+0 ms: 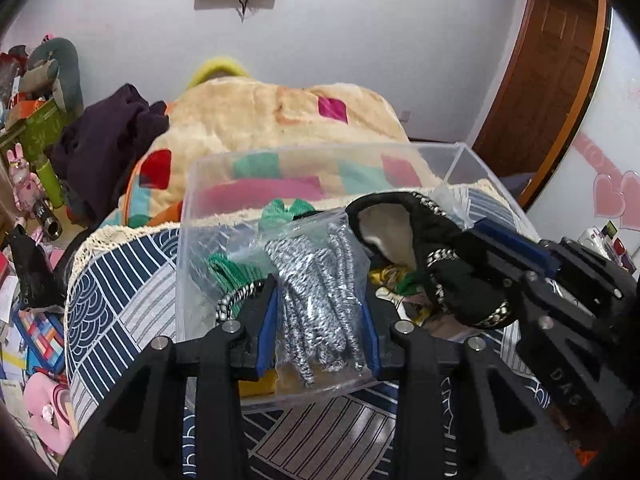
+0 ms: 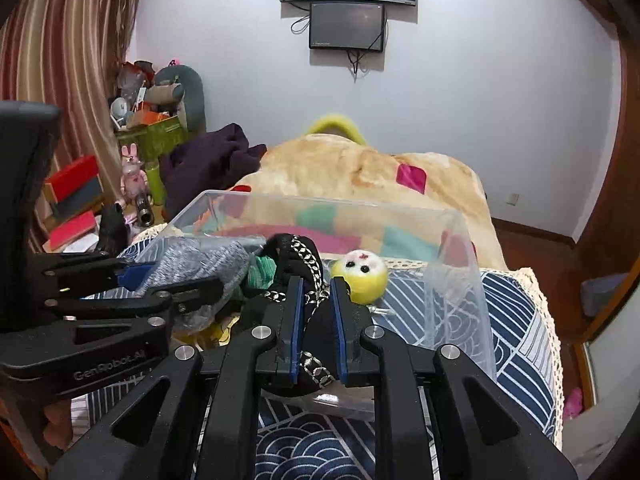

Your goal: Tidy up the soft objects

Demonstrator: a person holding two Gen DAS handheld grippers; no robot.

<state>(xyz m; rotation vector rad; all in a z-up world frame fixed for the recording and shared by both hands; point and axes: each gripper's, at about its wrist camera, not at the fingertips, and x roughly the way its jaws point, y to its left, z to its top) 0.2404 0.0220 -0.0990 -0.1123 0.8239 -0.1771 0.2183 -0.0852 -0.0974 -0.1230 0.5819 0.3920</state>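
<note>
A clear plastic bin stands on a blue patterned cloth. My left gripper is shut on a clear bag of silver-grey cords and holds it over the bin. My right gripper is shut on a black pouch with silver chain trim, also over the bin. The pouch and right gripper show at the right of the left wrist view. A yellow plush ball with a face lies inside the bin, with green fabric beneath.
A beige patchwork blanket and dark purple garment lie behind the bin. Cluttered boxes and toys stand at the left. A wooden door is at the right. Screens hang on the wall.
</note>
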